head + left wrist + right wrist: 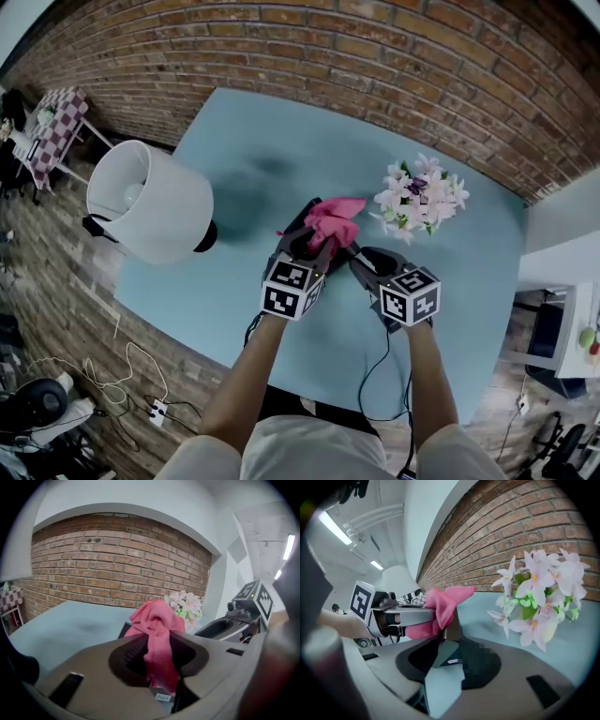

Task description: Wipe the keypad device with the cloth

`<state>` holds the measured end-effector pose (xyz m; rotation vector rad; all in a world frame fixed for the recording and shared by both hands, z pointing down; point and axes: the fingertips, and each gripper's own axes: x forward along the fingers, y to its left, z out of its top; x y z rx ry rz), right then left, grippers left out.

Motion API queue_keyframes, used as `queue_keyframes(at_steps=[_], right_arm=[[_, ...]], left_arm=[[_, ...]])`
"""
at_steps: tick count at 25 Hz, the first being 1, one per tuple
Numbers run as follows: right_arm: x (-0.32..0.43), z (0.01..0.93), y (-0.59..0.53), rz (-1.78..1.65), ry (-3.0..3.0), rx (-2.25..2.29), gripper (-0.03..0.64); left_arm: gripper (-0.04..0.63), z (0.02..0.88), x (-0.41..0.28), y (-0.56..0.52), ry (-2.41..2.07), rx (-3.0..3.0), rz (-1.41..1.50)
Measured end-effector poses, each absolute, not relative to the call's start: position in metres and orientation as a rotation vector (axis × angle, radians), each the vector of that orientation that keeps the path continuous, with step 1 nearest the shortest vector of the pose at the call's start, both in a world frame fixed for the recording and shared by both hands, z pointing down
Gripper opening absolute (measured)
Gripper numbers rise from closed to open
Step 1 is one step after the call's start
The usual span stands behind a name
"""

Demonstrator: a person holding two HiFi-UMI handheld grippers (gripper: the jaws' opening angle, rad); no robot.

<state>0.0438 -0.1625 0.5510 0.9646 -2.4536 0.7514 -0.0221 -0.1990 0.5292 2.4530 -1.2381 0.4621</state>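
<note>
Left gripper is clamped tight on the cloth. A pink bunch of it stands up above the jaws, and a tail hangs down through the throat between them. Right gripper, just beside it at three o'clock, has its jaws well apart. The dark end of the device sits in that gap, and bare table shows through on one side, so the pads do not look pressed on it. From overhead the device is a black slab near the middle of the pale blue table, at eleven o'clock from the right tips. The cloth covers most of it, so its keys cannot be made out. Flowers stand at two o'clock from the grippers and a lamp at nine.
</note>
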Motion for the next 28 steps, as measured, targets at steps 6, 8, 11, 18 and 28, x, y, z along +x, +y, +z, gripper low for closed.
queue_keyframes(at_steps=[6,8,11,18,28], right_arm=[[0.046,0.553,-0.165,0.742,-2.447,0.983,0.156],[0.047,0.553,-0.166,0.739,-2.444,0.987,0.152],[0.047,0.553,-0.166,0.731,-2.438,0.983,0.147],[0.046,0.553,-0.167,0.717,-2.433,0.984,0.147],[0.046,0.553,-0.167,0.715,-2.436,0.983,0.147]], left_arm=[[0.143,0.544,-0.019,-0.195,-1.213,2.484,0.515],[0.144,0.549,-0.021,-0.192,-1.206,2.470,0.494],[0.144,0.556,-0.025,-0.188,-1.210,2.437,0.464],[0.144,0.569,-0.032,-0.179,-1.200,2.400,0.450],[0.144,0.592,-0.037,-0.159,-1.170,2.405,0.487]])
